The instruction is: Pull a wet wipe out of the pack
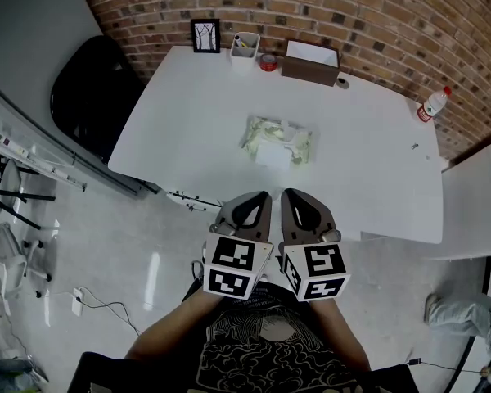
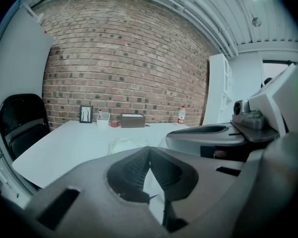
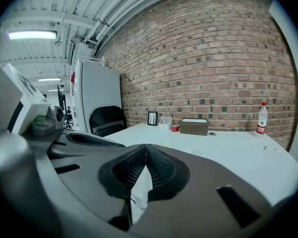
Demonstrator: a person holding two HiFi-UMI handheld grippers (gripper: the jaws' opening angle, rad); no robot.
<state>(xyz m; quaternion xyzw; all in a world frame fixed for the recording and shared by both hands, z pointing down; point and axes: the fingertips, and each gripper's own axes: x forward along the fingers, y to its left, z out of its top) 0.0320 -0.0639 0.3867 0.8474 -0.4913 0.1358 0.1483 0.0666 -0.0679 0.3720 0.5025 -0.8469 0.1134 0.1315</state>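
The wet wipe pack (image 1: 277,142), pale green and white with a white wipe at its opening, lies flat near the middle of the white table (image 1: 188,121). Both grippers hang side by side over the floor, short of the table's near edge and apart from the pack. My left gripper (image 1: 263,196) has its jaws closed together with nothing between them, and so does my right gripper (image 1: 288,195). In the left gripper view the pack (image 2: 124,144) shows just beyond the shut left gripper (image 2: 149,149). In the right gripper view the right gripper (image 3: 146,148) is shut and empty.
Along the table's far edge by the brick wall stand a framed picture (image 1: 205,35), a white holder (image 1: 245,50), a red roll (image 1: 268,62) and a brown box (image 1: 310,62). A water bottle (image 1: 432,105) stands at the right corner. A black chair (image 1: 94,88) is on the left.
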